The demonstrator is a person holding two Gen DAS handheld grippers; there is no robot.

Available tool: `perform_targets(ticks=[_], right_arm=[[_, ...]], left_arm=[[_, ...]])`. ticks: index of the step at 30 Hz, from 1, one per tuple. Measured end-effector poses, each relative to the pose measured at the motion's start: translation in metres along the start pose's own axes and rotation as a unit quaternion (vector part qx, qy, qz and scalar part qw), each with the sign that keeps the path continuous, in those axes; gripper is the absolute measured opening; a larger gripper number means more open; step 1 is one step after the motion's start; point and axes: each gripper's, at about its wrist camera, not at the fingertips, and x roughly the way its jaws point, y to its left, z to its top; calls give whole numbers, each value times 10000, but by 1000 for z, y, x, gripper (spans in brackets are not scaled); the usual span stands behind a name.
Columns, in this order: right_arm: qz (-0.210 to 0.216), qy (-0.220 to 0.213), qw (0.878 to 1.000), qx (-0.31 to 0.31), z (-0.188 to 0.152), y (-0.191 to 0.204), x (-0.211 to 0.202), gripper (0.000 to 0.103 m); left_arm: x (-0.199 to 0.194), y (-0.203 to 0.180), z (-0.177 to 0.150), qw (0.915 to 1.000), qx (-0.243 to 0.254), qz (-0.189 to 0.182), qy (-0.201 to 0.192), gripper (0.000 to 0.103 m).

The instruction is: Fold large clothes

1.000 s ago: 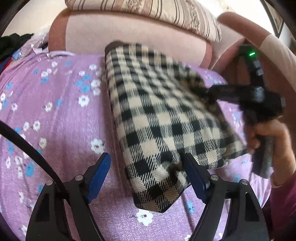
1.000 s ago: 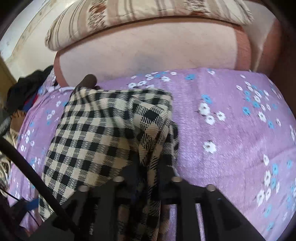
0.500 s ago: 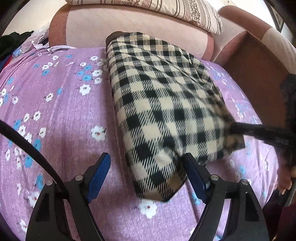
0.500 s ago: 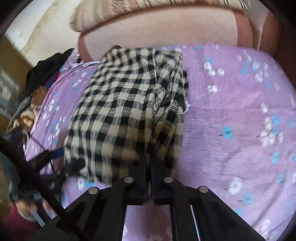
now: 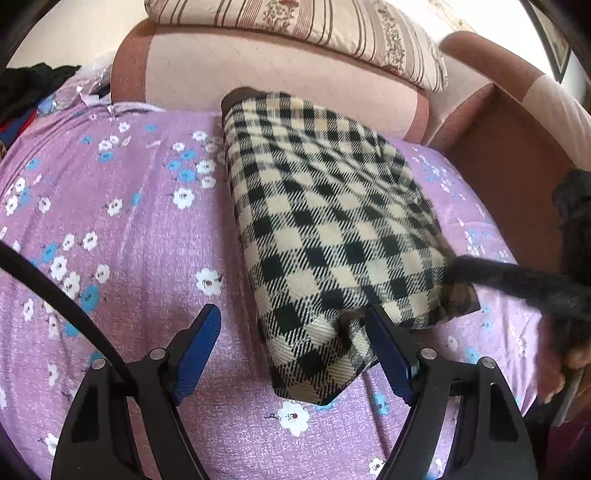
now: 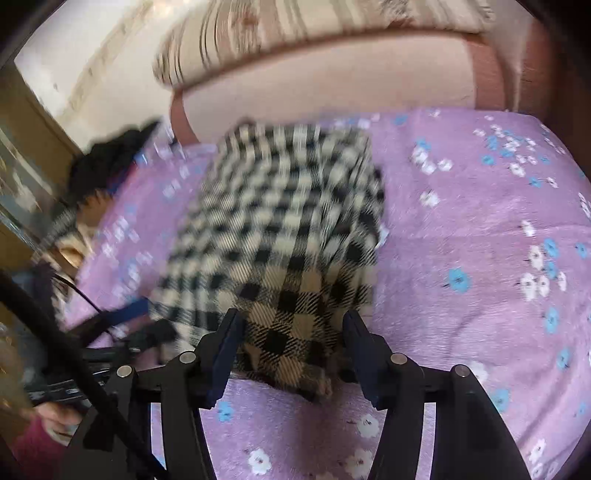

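A black-and-cream checked garment [image 5: 325, 229] [image 6: 288, 229] lies folded into a long block on the purple flowered sheet [image 5: 129, 221]. My left gripper [image 5: 295, 336] stands open over the garment's near corner, which rests against its right blue pad [image 5: 388, 350]. My right gripper [image 6: 291, 343] straddles the other near corner; its jaws are opening and the cloth lies loose between the pads. In the left wrist view the right gripper's dark finger [image 5: 517, 280] reaches the garment's right corner. In the right wrist view the left gripper [image 6: 125, 317] shows blurred at the left.
A pink sofa backrest [image 5: 277, 74] with a striped pillow [image 5: 314, 33] on top closes off the far side. A brown armrest [image 5: 517, 147] stands at the right. Dark clothes [image 5: 26, 85] are heaped at the far left. A person's hand [image 5: 565, 369] holds the right gripper.
The right gripper, shut on a flap of the garment, carried it across and down onto the sheet, then its jaws parted. The garment now lies flatter. The left gripper kept still.
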Motion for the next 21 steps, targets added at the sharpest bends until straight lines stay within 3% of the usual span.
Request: perform_targets(ticks=[1, 2, 4, 7, 9, 11, 13, 15, 17, 21], right_arm=[[16, 173, 9998, 46, -2, -1, 14, 23], [24, 289, 9995, 130, -4, -3, 23, 11], [113, 143, 9998, -71, -11, 1, 10, 9], [-85, -62, 9995, -313, -13, 3, -13, 1], [-503, 150, 9982, -278, -16, -7, -2, 1], [-535, 312, 9979, -173, -20, -12, 9, 1], [-476, 184, 9985, -191, -17, -9, 0, 2], [-313, 4, 9995, 72, -7, -11, -13, 11], [-279, -277, 9990, 228, 7, -14, -26, 35], [-554, -514, 9961, 457, 51, -9, -6, 40]], left_arm=[[2, 1, -1, 10000, -18, 27, 37, 79], [3, 3, -1, 10000, -42, 48, 63, 79], [-1, 7, -2, 9999, -109, 16, 63, 79], [-8, 12, 4, 9996, -238, -84, -119, 82], [-5, 16, 9, 9989, -402, -128, -219, 82], [3, 18, 11, 9984, -509, -201, -112, 82], [11, 18, 8, 9986, -503, -144, -26, 82], [17, 16, 6, 9993, -383, 19, 19, 83], [20, 13, 6, 9995, -325, 20, 32, 83], [24, 9, 5, 9996, -279, -22, 59, 83]])
